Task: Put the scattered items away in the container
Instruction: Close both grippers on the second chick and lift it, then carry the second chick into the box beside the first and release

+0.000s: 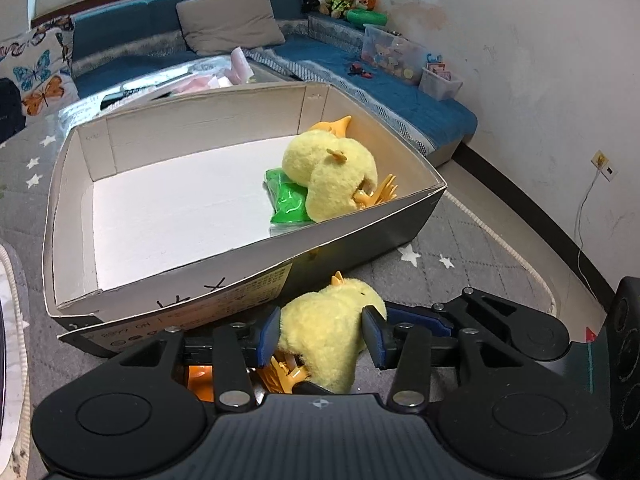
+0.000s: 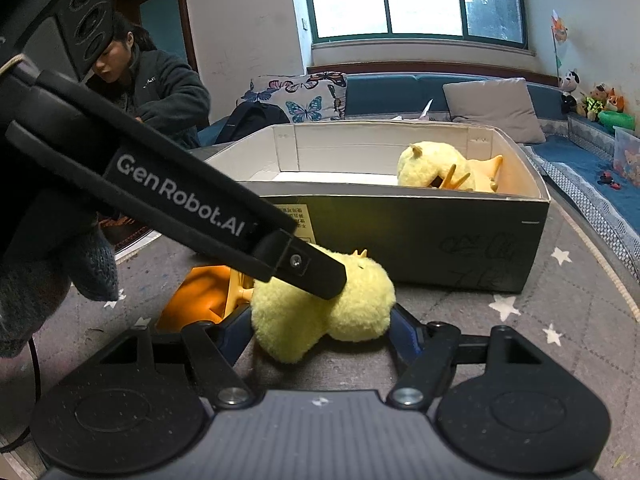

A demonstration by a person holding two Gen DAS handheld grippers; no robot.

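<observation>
Fingers first: my left gripper [image 1: 323, 334] has its blue pads either side of the fluffy yellow plush duck [image 1: 326, 332], apart and barely brushing the fur. My right gripper [image 2: 320, 326] brackets the same duck, can't tell if it's squeezing. Duck's on the carpet just in front of the open cardboard box [image 1: 360, 222], where another yellow duck [image 1: 334, 174] already lies. My worry: two tools crowding one toy, it could slip free before clearing the box wall

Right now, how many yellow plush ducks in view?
2. One duck lies inside the cardboard box, far-right corner, partly on a green packet. The other duck is outside on the rug, against the box's front wall. More may be hidden.
</observation>
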